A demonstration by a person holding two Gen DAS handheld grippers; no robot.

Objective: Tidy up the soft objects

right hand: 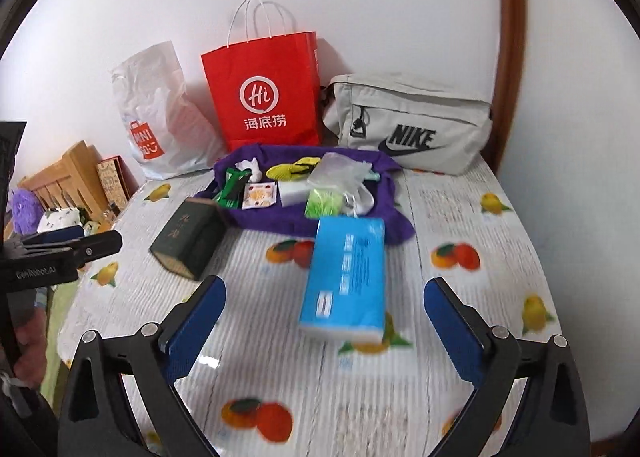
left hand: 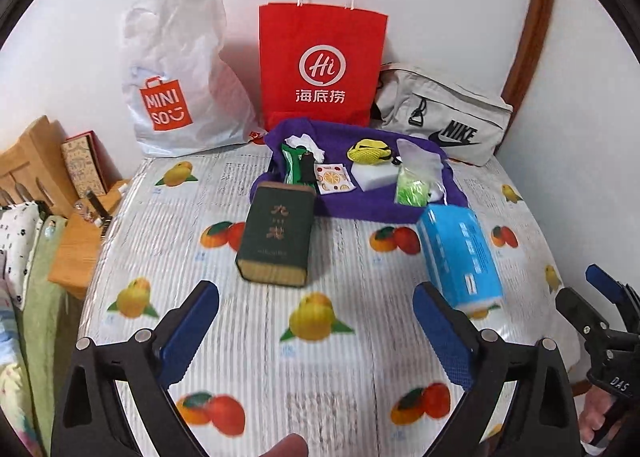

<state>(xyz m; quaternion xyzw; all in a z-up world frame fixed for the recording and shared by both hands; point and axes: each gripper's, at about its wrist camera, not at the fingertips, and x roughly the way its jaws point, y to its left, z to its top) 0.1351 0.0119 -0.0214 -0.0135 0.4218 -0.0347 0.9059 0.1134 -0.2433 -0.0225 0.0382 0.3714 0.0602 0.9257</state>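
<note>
A purple cloth (left hand: 360,205) (right hand: 256,217) lies at the table's back with small items on it: a yellow mesh pouch (left hand: 370,151) (right hand: 292,171), a white sponge block (left hand: 378,173) (right hand: 294,193), a green packet (left hand: 294,163) and a clear bag with green stuff (left hand: 412,187) (right hand: 324,203). A blue tissue pack (left hand: 460,257) (right hand: 346,277) lies in front of it, a dark green box (left hand: 276,237) (right hand: 188,237) to the left. My left gripper (left hand: 316,321) is open and empty above the table. My right gripper (right hand: 324,317) is open, with the tissue pack between its fingers' line, untouched.
A white Miniso plastic bag (left hand: 176,77) (right hand: 156,113), a red paper bag (left hand: 320,65) (right hand: 264,97) and a beige Nike pouch (left hand: 444,117) (right hand: 408,125) stand along the back wall. Wooden furniture (left hand: 44,161) and bedding lie left of the fruit-print tablecloth (left hand: 256,337).
</note>
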